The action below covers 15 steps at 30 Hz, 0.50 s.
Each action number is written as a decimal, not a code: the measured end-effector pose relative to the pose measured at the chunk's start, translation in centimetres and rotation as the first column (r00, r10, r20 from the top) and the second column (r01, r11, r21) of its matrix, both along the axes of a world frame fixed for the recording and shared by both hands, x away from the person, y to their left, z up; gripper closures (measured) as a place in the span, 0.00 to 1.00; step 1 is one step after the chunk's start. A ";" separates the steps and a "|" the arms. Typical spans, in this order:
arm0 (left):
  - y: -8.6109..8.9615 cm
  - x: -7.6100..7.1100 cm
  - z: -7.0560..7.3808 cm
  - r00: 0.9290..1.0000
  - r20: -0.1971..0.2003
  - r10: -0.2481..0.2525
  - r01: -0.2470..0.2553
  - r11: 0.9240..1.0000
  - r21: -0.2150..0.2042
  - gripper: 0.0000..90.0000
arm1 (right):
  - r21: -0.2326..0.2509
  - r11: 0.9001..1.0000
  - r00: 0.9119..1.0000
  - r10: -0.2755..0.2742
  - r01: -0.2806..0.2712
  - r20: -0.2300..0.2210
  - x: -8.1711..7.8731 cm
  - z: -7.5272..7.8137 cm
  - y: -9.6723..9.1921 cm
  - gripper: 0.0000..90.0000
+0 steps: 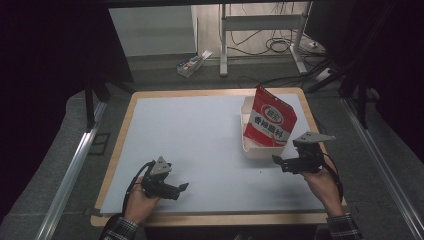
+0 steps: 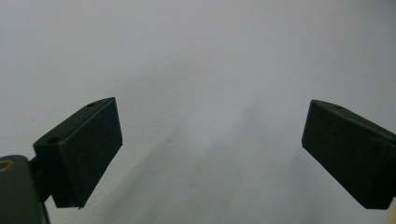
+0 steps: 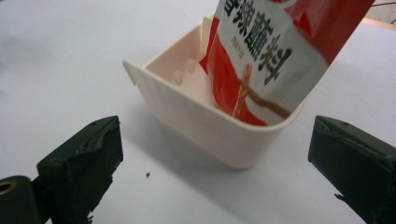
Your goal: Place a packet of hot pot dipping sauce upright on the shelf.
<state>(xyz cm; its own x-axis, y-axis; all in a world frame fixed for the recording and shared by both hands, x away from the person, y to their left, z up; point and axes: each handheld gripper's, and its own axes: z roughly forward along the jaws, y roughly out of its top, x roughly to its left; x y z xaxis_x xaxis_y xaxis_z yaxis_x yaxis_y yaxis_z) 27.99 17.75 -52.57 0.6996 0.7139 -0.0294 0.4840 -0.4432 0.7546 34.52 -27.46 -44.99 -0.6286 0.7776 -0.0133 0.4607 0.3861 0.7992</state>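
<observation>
A red and white snack bag (image 1: 270, 118) (image 3: 266, 56) stands upright inside a cream plastic bin (image 1: 248, 145) (image 3: 205, 121) on the right half of the white table sheet (image 1: 195, 145). My right gripper (image 1: 276, 160) (image 3: 212, 168) hovers just in front of the bin's near wall, jaws wide open and empty. My left gripper (image 1: 183, 187) (image 2: 212, 149) rests near the front left of the sheet, open, with bare white surface between its jaws.
The table's wooden edge (image 1: 210, 219) runs along the front. Metal rails (image 1: 70, 170) flank the table. On the floor beyond lie a small box (image 1: 191, 65), a white desk frame (image 1: 260, 22) and cables (image 1: 280, 45).
</observation>
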 end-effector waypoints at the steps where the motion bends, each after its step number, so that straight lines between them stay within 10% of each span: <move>1: 0.0 0.0 0.0 1.000 0.000 0.000 0.000 1.000 0.000 0.06 | 0.000 1.000 1.000 0.000 0.000 0.000 0.0 0.0 0.0 0.03; 15: -0.1 0.0 0.0 1.000 0.001 -0.002 0.002 1.000 0.005 0.06 | -0.005 1.000 1.000 0.017 -0.017 0.015 -2.0 0.3 0.1 0.03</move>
<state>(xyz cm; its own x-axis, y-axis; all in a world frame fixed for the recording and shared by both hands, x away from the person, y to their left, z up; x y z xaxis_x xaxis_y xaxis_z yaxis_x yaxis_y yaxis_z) 27.96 17.63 -52.57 0.7008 0.7129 -0.0256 0.4828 -0.4476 0.7527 32.51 -27.41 -44.73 -0.6412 0.7669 -0.0264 0.4422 0.3974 0.8041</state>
